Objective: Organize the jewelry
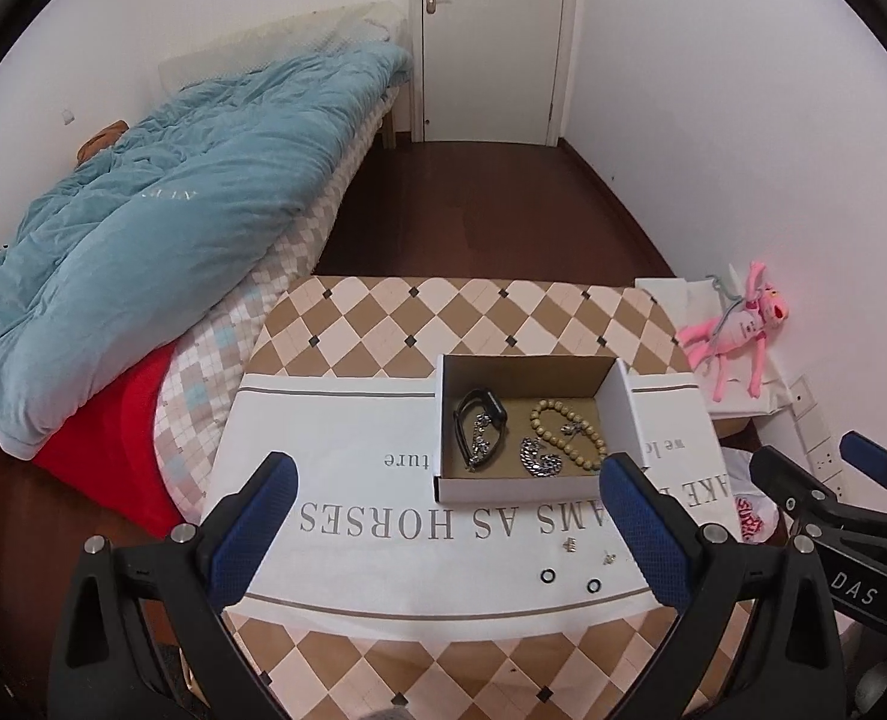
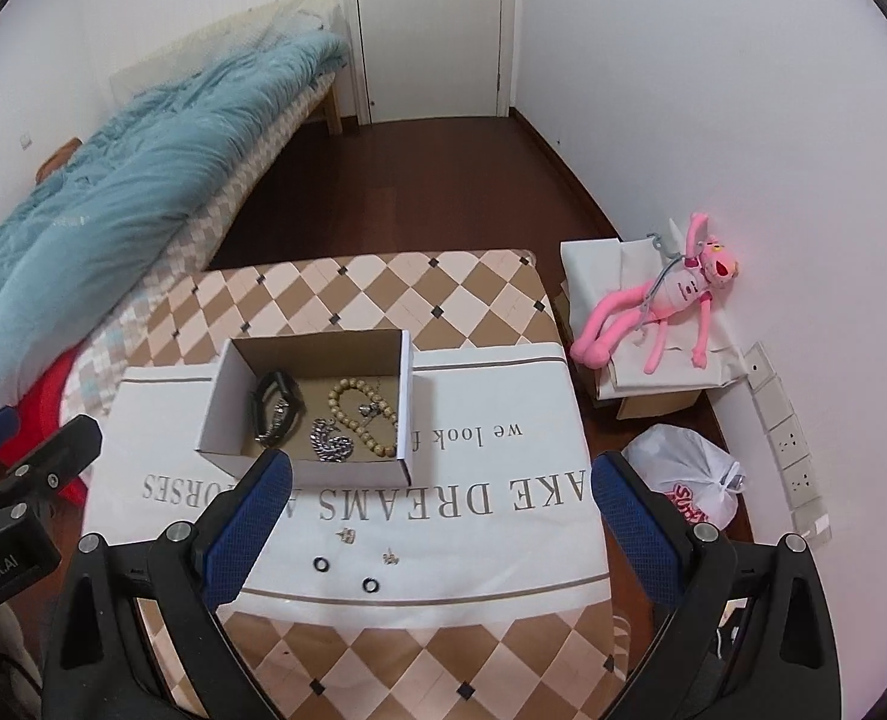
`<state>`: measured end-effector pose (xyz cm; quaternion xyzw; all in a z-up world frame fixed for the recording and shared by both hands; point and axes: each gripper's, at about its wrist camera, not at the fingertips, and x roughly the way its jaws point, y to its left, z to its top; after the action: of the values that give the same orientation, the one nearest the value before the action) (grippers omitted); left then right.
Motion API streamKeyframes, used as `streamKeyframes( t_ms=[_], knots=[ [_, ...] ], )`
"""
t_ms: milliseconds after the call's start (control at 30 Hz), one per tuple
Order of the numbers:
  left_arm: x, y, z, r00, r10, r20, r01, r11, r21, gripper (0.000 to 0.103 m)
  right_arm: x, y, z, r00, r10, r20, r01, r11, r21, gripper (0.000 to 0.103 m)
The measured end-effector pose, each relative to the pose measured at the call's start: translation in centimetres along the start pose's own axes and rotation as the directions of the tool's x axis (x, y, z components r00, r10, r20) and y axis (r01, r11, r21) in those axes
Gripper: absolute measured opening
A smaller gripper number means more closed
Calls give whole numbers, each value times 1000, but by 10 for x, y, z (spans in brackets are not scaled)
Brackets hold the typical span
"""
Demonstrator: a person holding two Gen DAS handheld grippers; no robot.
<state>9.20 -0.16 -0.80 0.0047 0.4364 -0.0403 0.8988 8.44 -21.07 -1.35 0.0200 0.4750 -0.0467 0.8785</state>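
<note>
1. Left gripper (image 1: 446,531) spread wide, blue pads empty, hovering above the near half of the white cloth (image 1: 347,438).
2. Right gripper (image 2: 437,525) likewise spread wide, holding nothing, over the same cloth.
3. Open cardboard box (image 2: 215,402) standing on the cloth at 12 o'clock from both grippers, on the checkered table (image 2: 383,294).
4. Inside the box: black watch (image 2: 275,396) at 9 o'clock, silver chain (image 2: 329,444) toward 6 o'clock, wooden bead bracelet (image 2: 353,414) at 3 o'clock.
5. Loose on the cloth at 6 o'clock from the box: two black rings (image 2: 321,564) (image 2: 371,585) and two small metal pieces (image 2: 345,534) (image 2: 390,556), too small to identify.
6. Pink plush toy (image 2: 659,312) at 2 o'clock by the wall; bed with blue quilt (image 1: 143,228) at 10 o'clock.
</note>
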Motion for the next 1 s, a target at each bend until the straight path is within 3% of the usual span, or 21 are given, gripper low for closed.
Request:
streamKeyframes(
  t_ms=[200, 367, 533, 567, 633, 733, 867, 1000],
  knots=[
    [-6, 2, -8, 993, 115, -7, -115, 993, -18, 103, -18, -2, -8, 999, 36, 10, -37, 999, 17, 101],
    [28, 10, -35, 991, 117, -71, -120, 992, -32, 103, 14, -6, -29, 996, 40, -81, -38, 999, 24, 101],
    [72, 10, -71, 982, 86, -166, -92, 995, -31, 103, 69, -10, -65, 979, 99, -176, -88, 994, 69, 99],
    [82, 10, -78, 979, 83, -185, -89, 996, -27, 103, 79, -10, -70, 976, 111, -190, -97, 992, 78, 96],
    [97, 11, -89, 971, 89, -221, -96, 995, -22, 103, 100, -6, -82, 966, 135, -220, -118, 989, 86, 74],
    [118, 14, -100, 960, 85, -268, -96, 995, -29, 103, 127, 1, -95, 952, 168, -257, -149, 984, 93, 52],
    [135, 13, -111, 951, 106, -291, -110, 994, 3, 103, 147, 16, -107, 951, 167, -259, -157, 986, 57, 43],
    [146, 8, -118, 942, 104, -319, -101, 995, 25, 103, 160, 27, -113, 950, 146, -276, -148, 989, 15, 19]
  ],
)
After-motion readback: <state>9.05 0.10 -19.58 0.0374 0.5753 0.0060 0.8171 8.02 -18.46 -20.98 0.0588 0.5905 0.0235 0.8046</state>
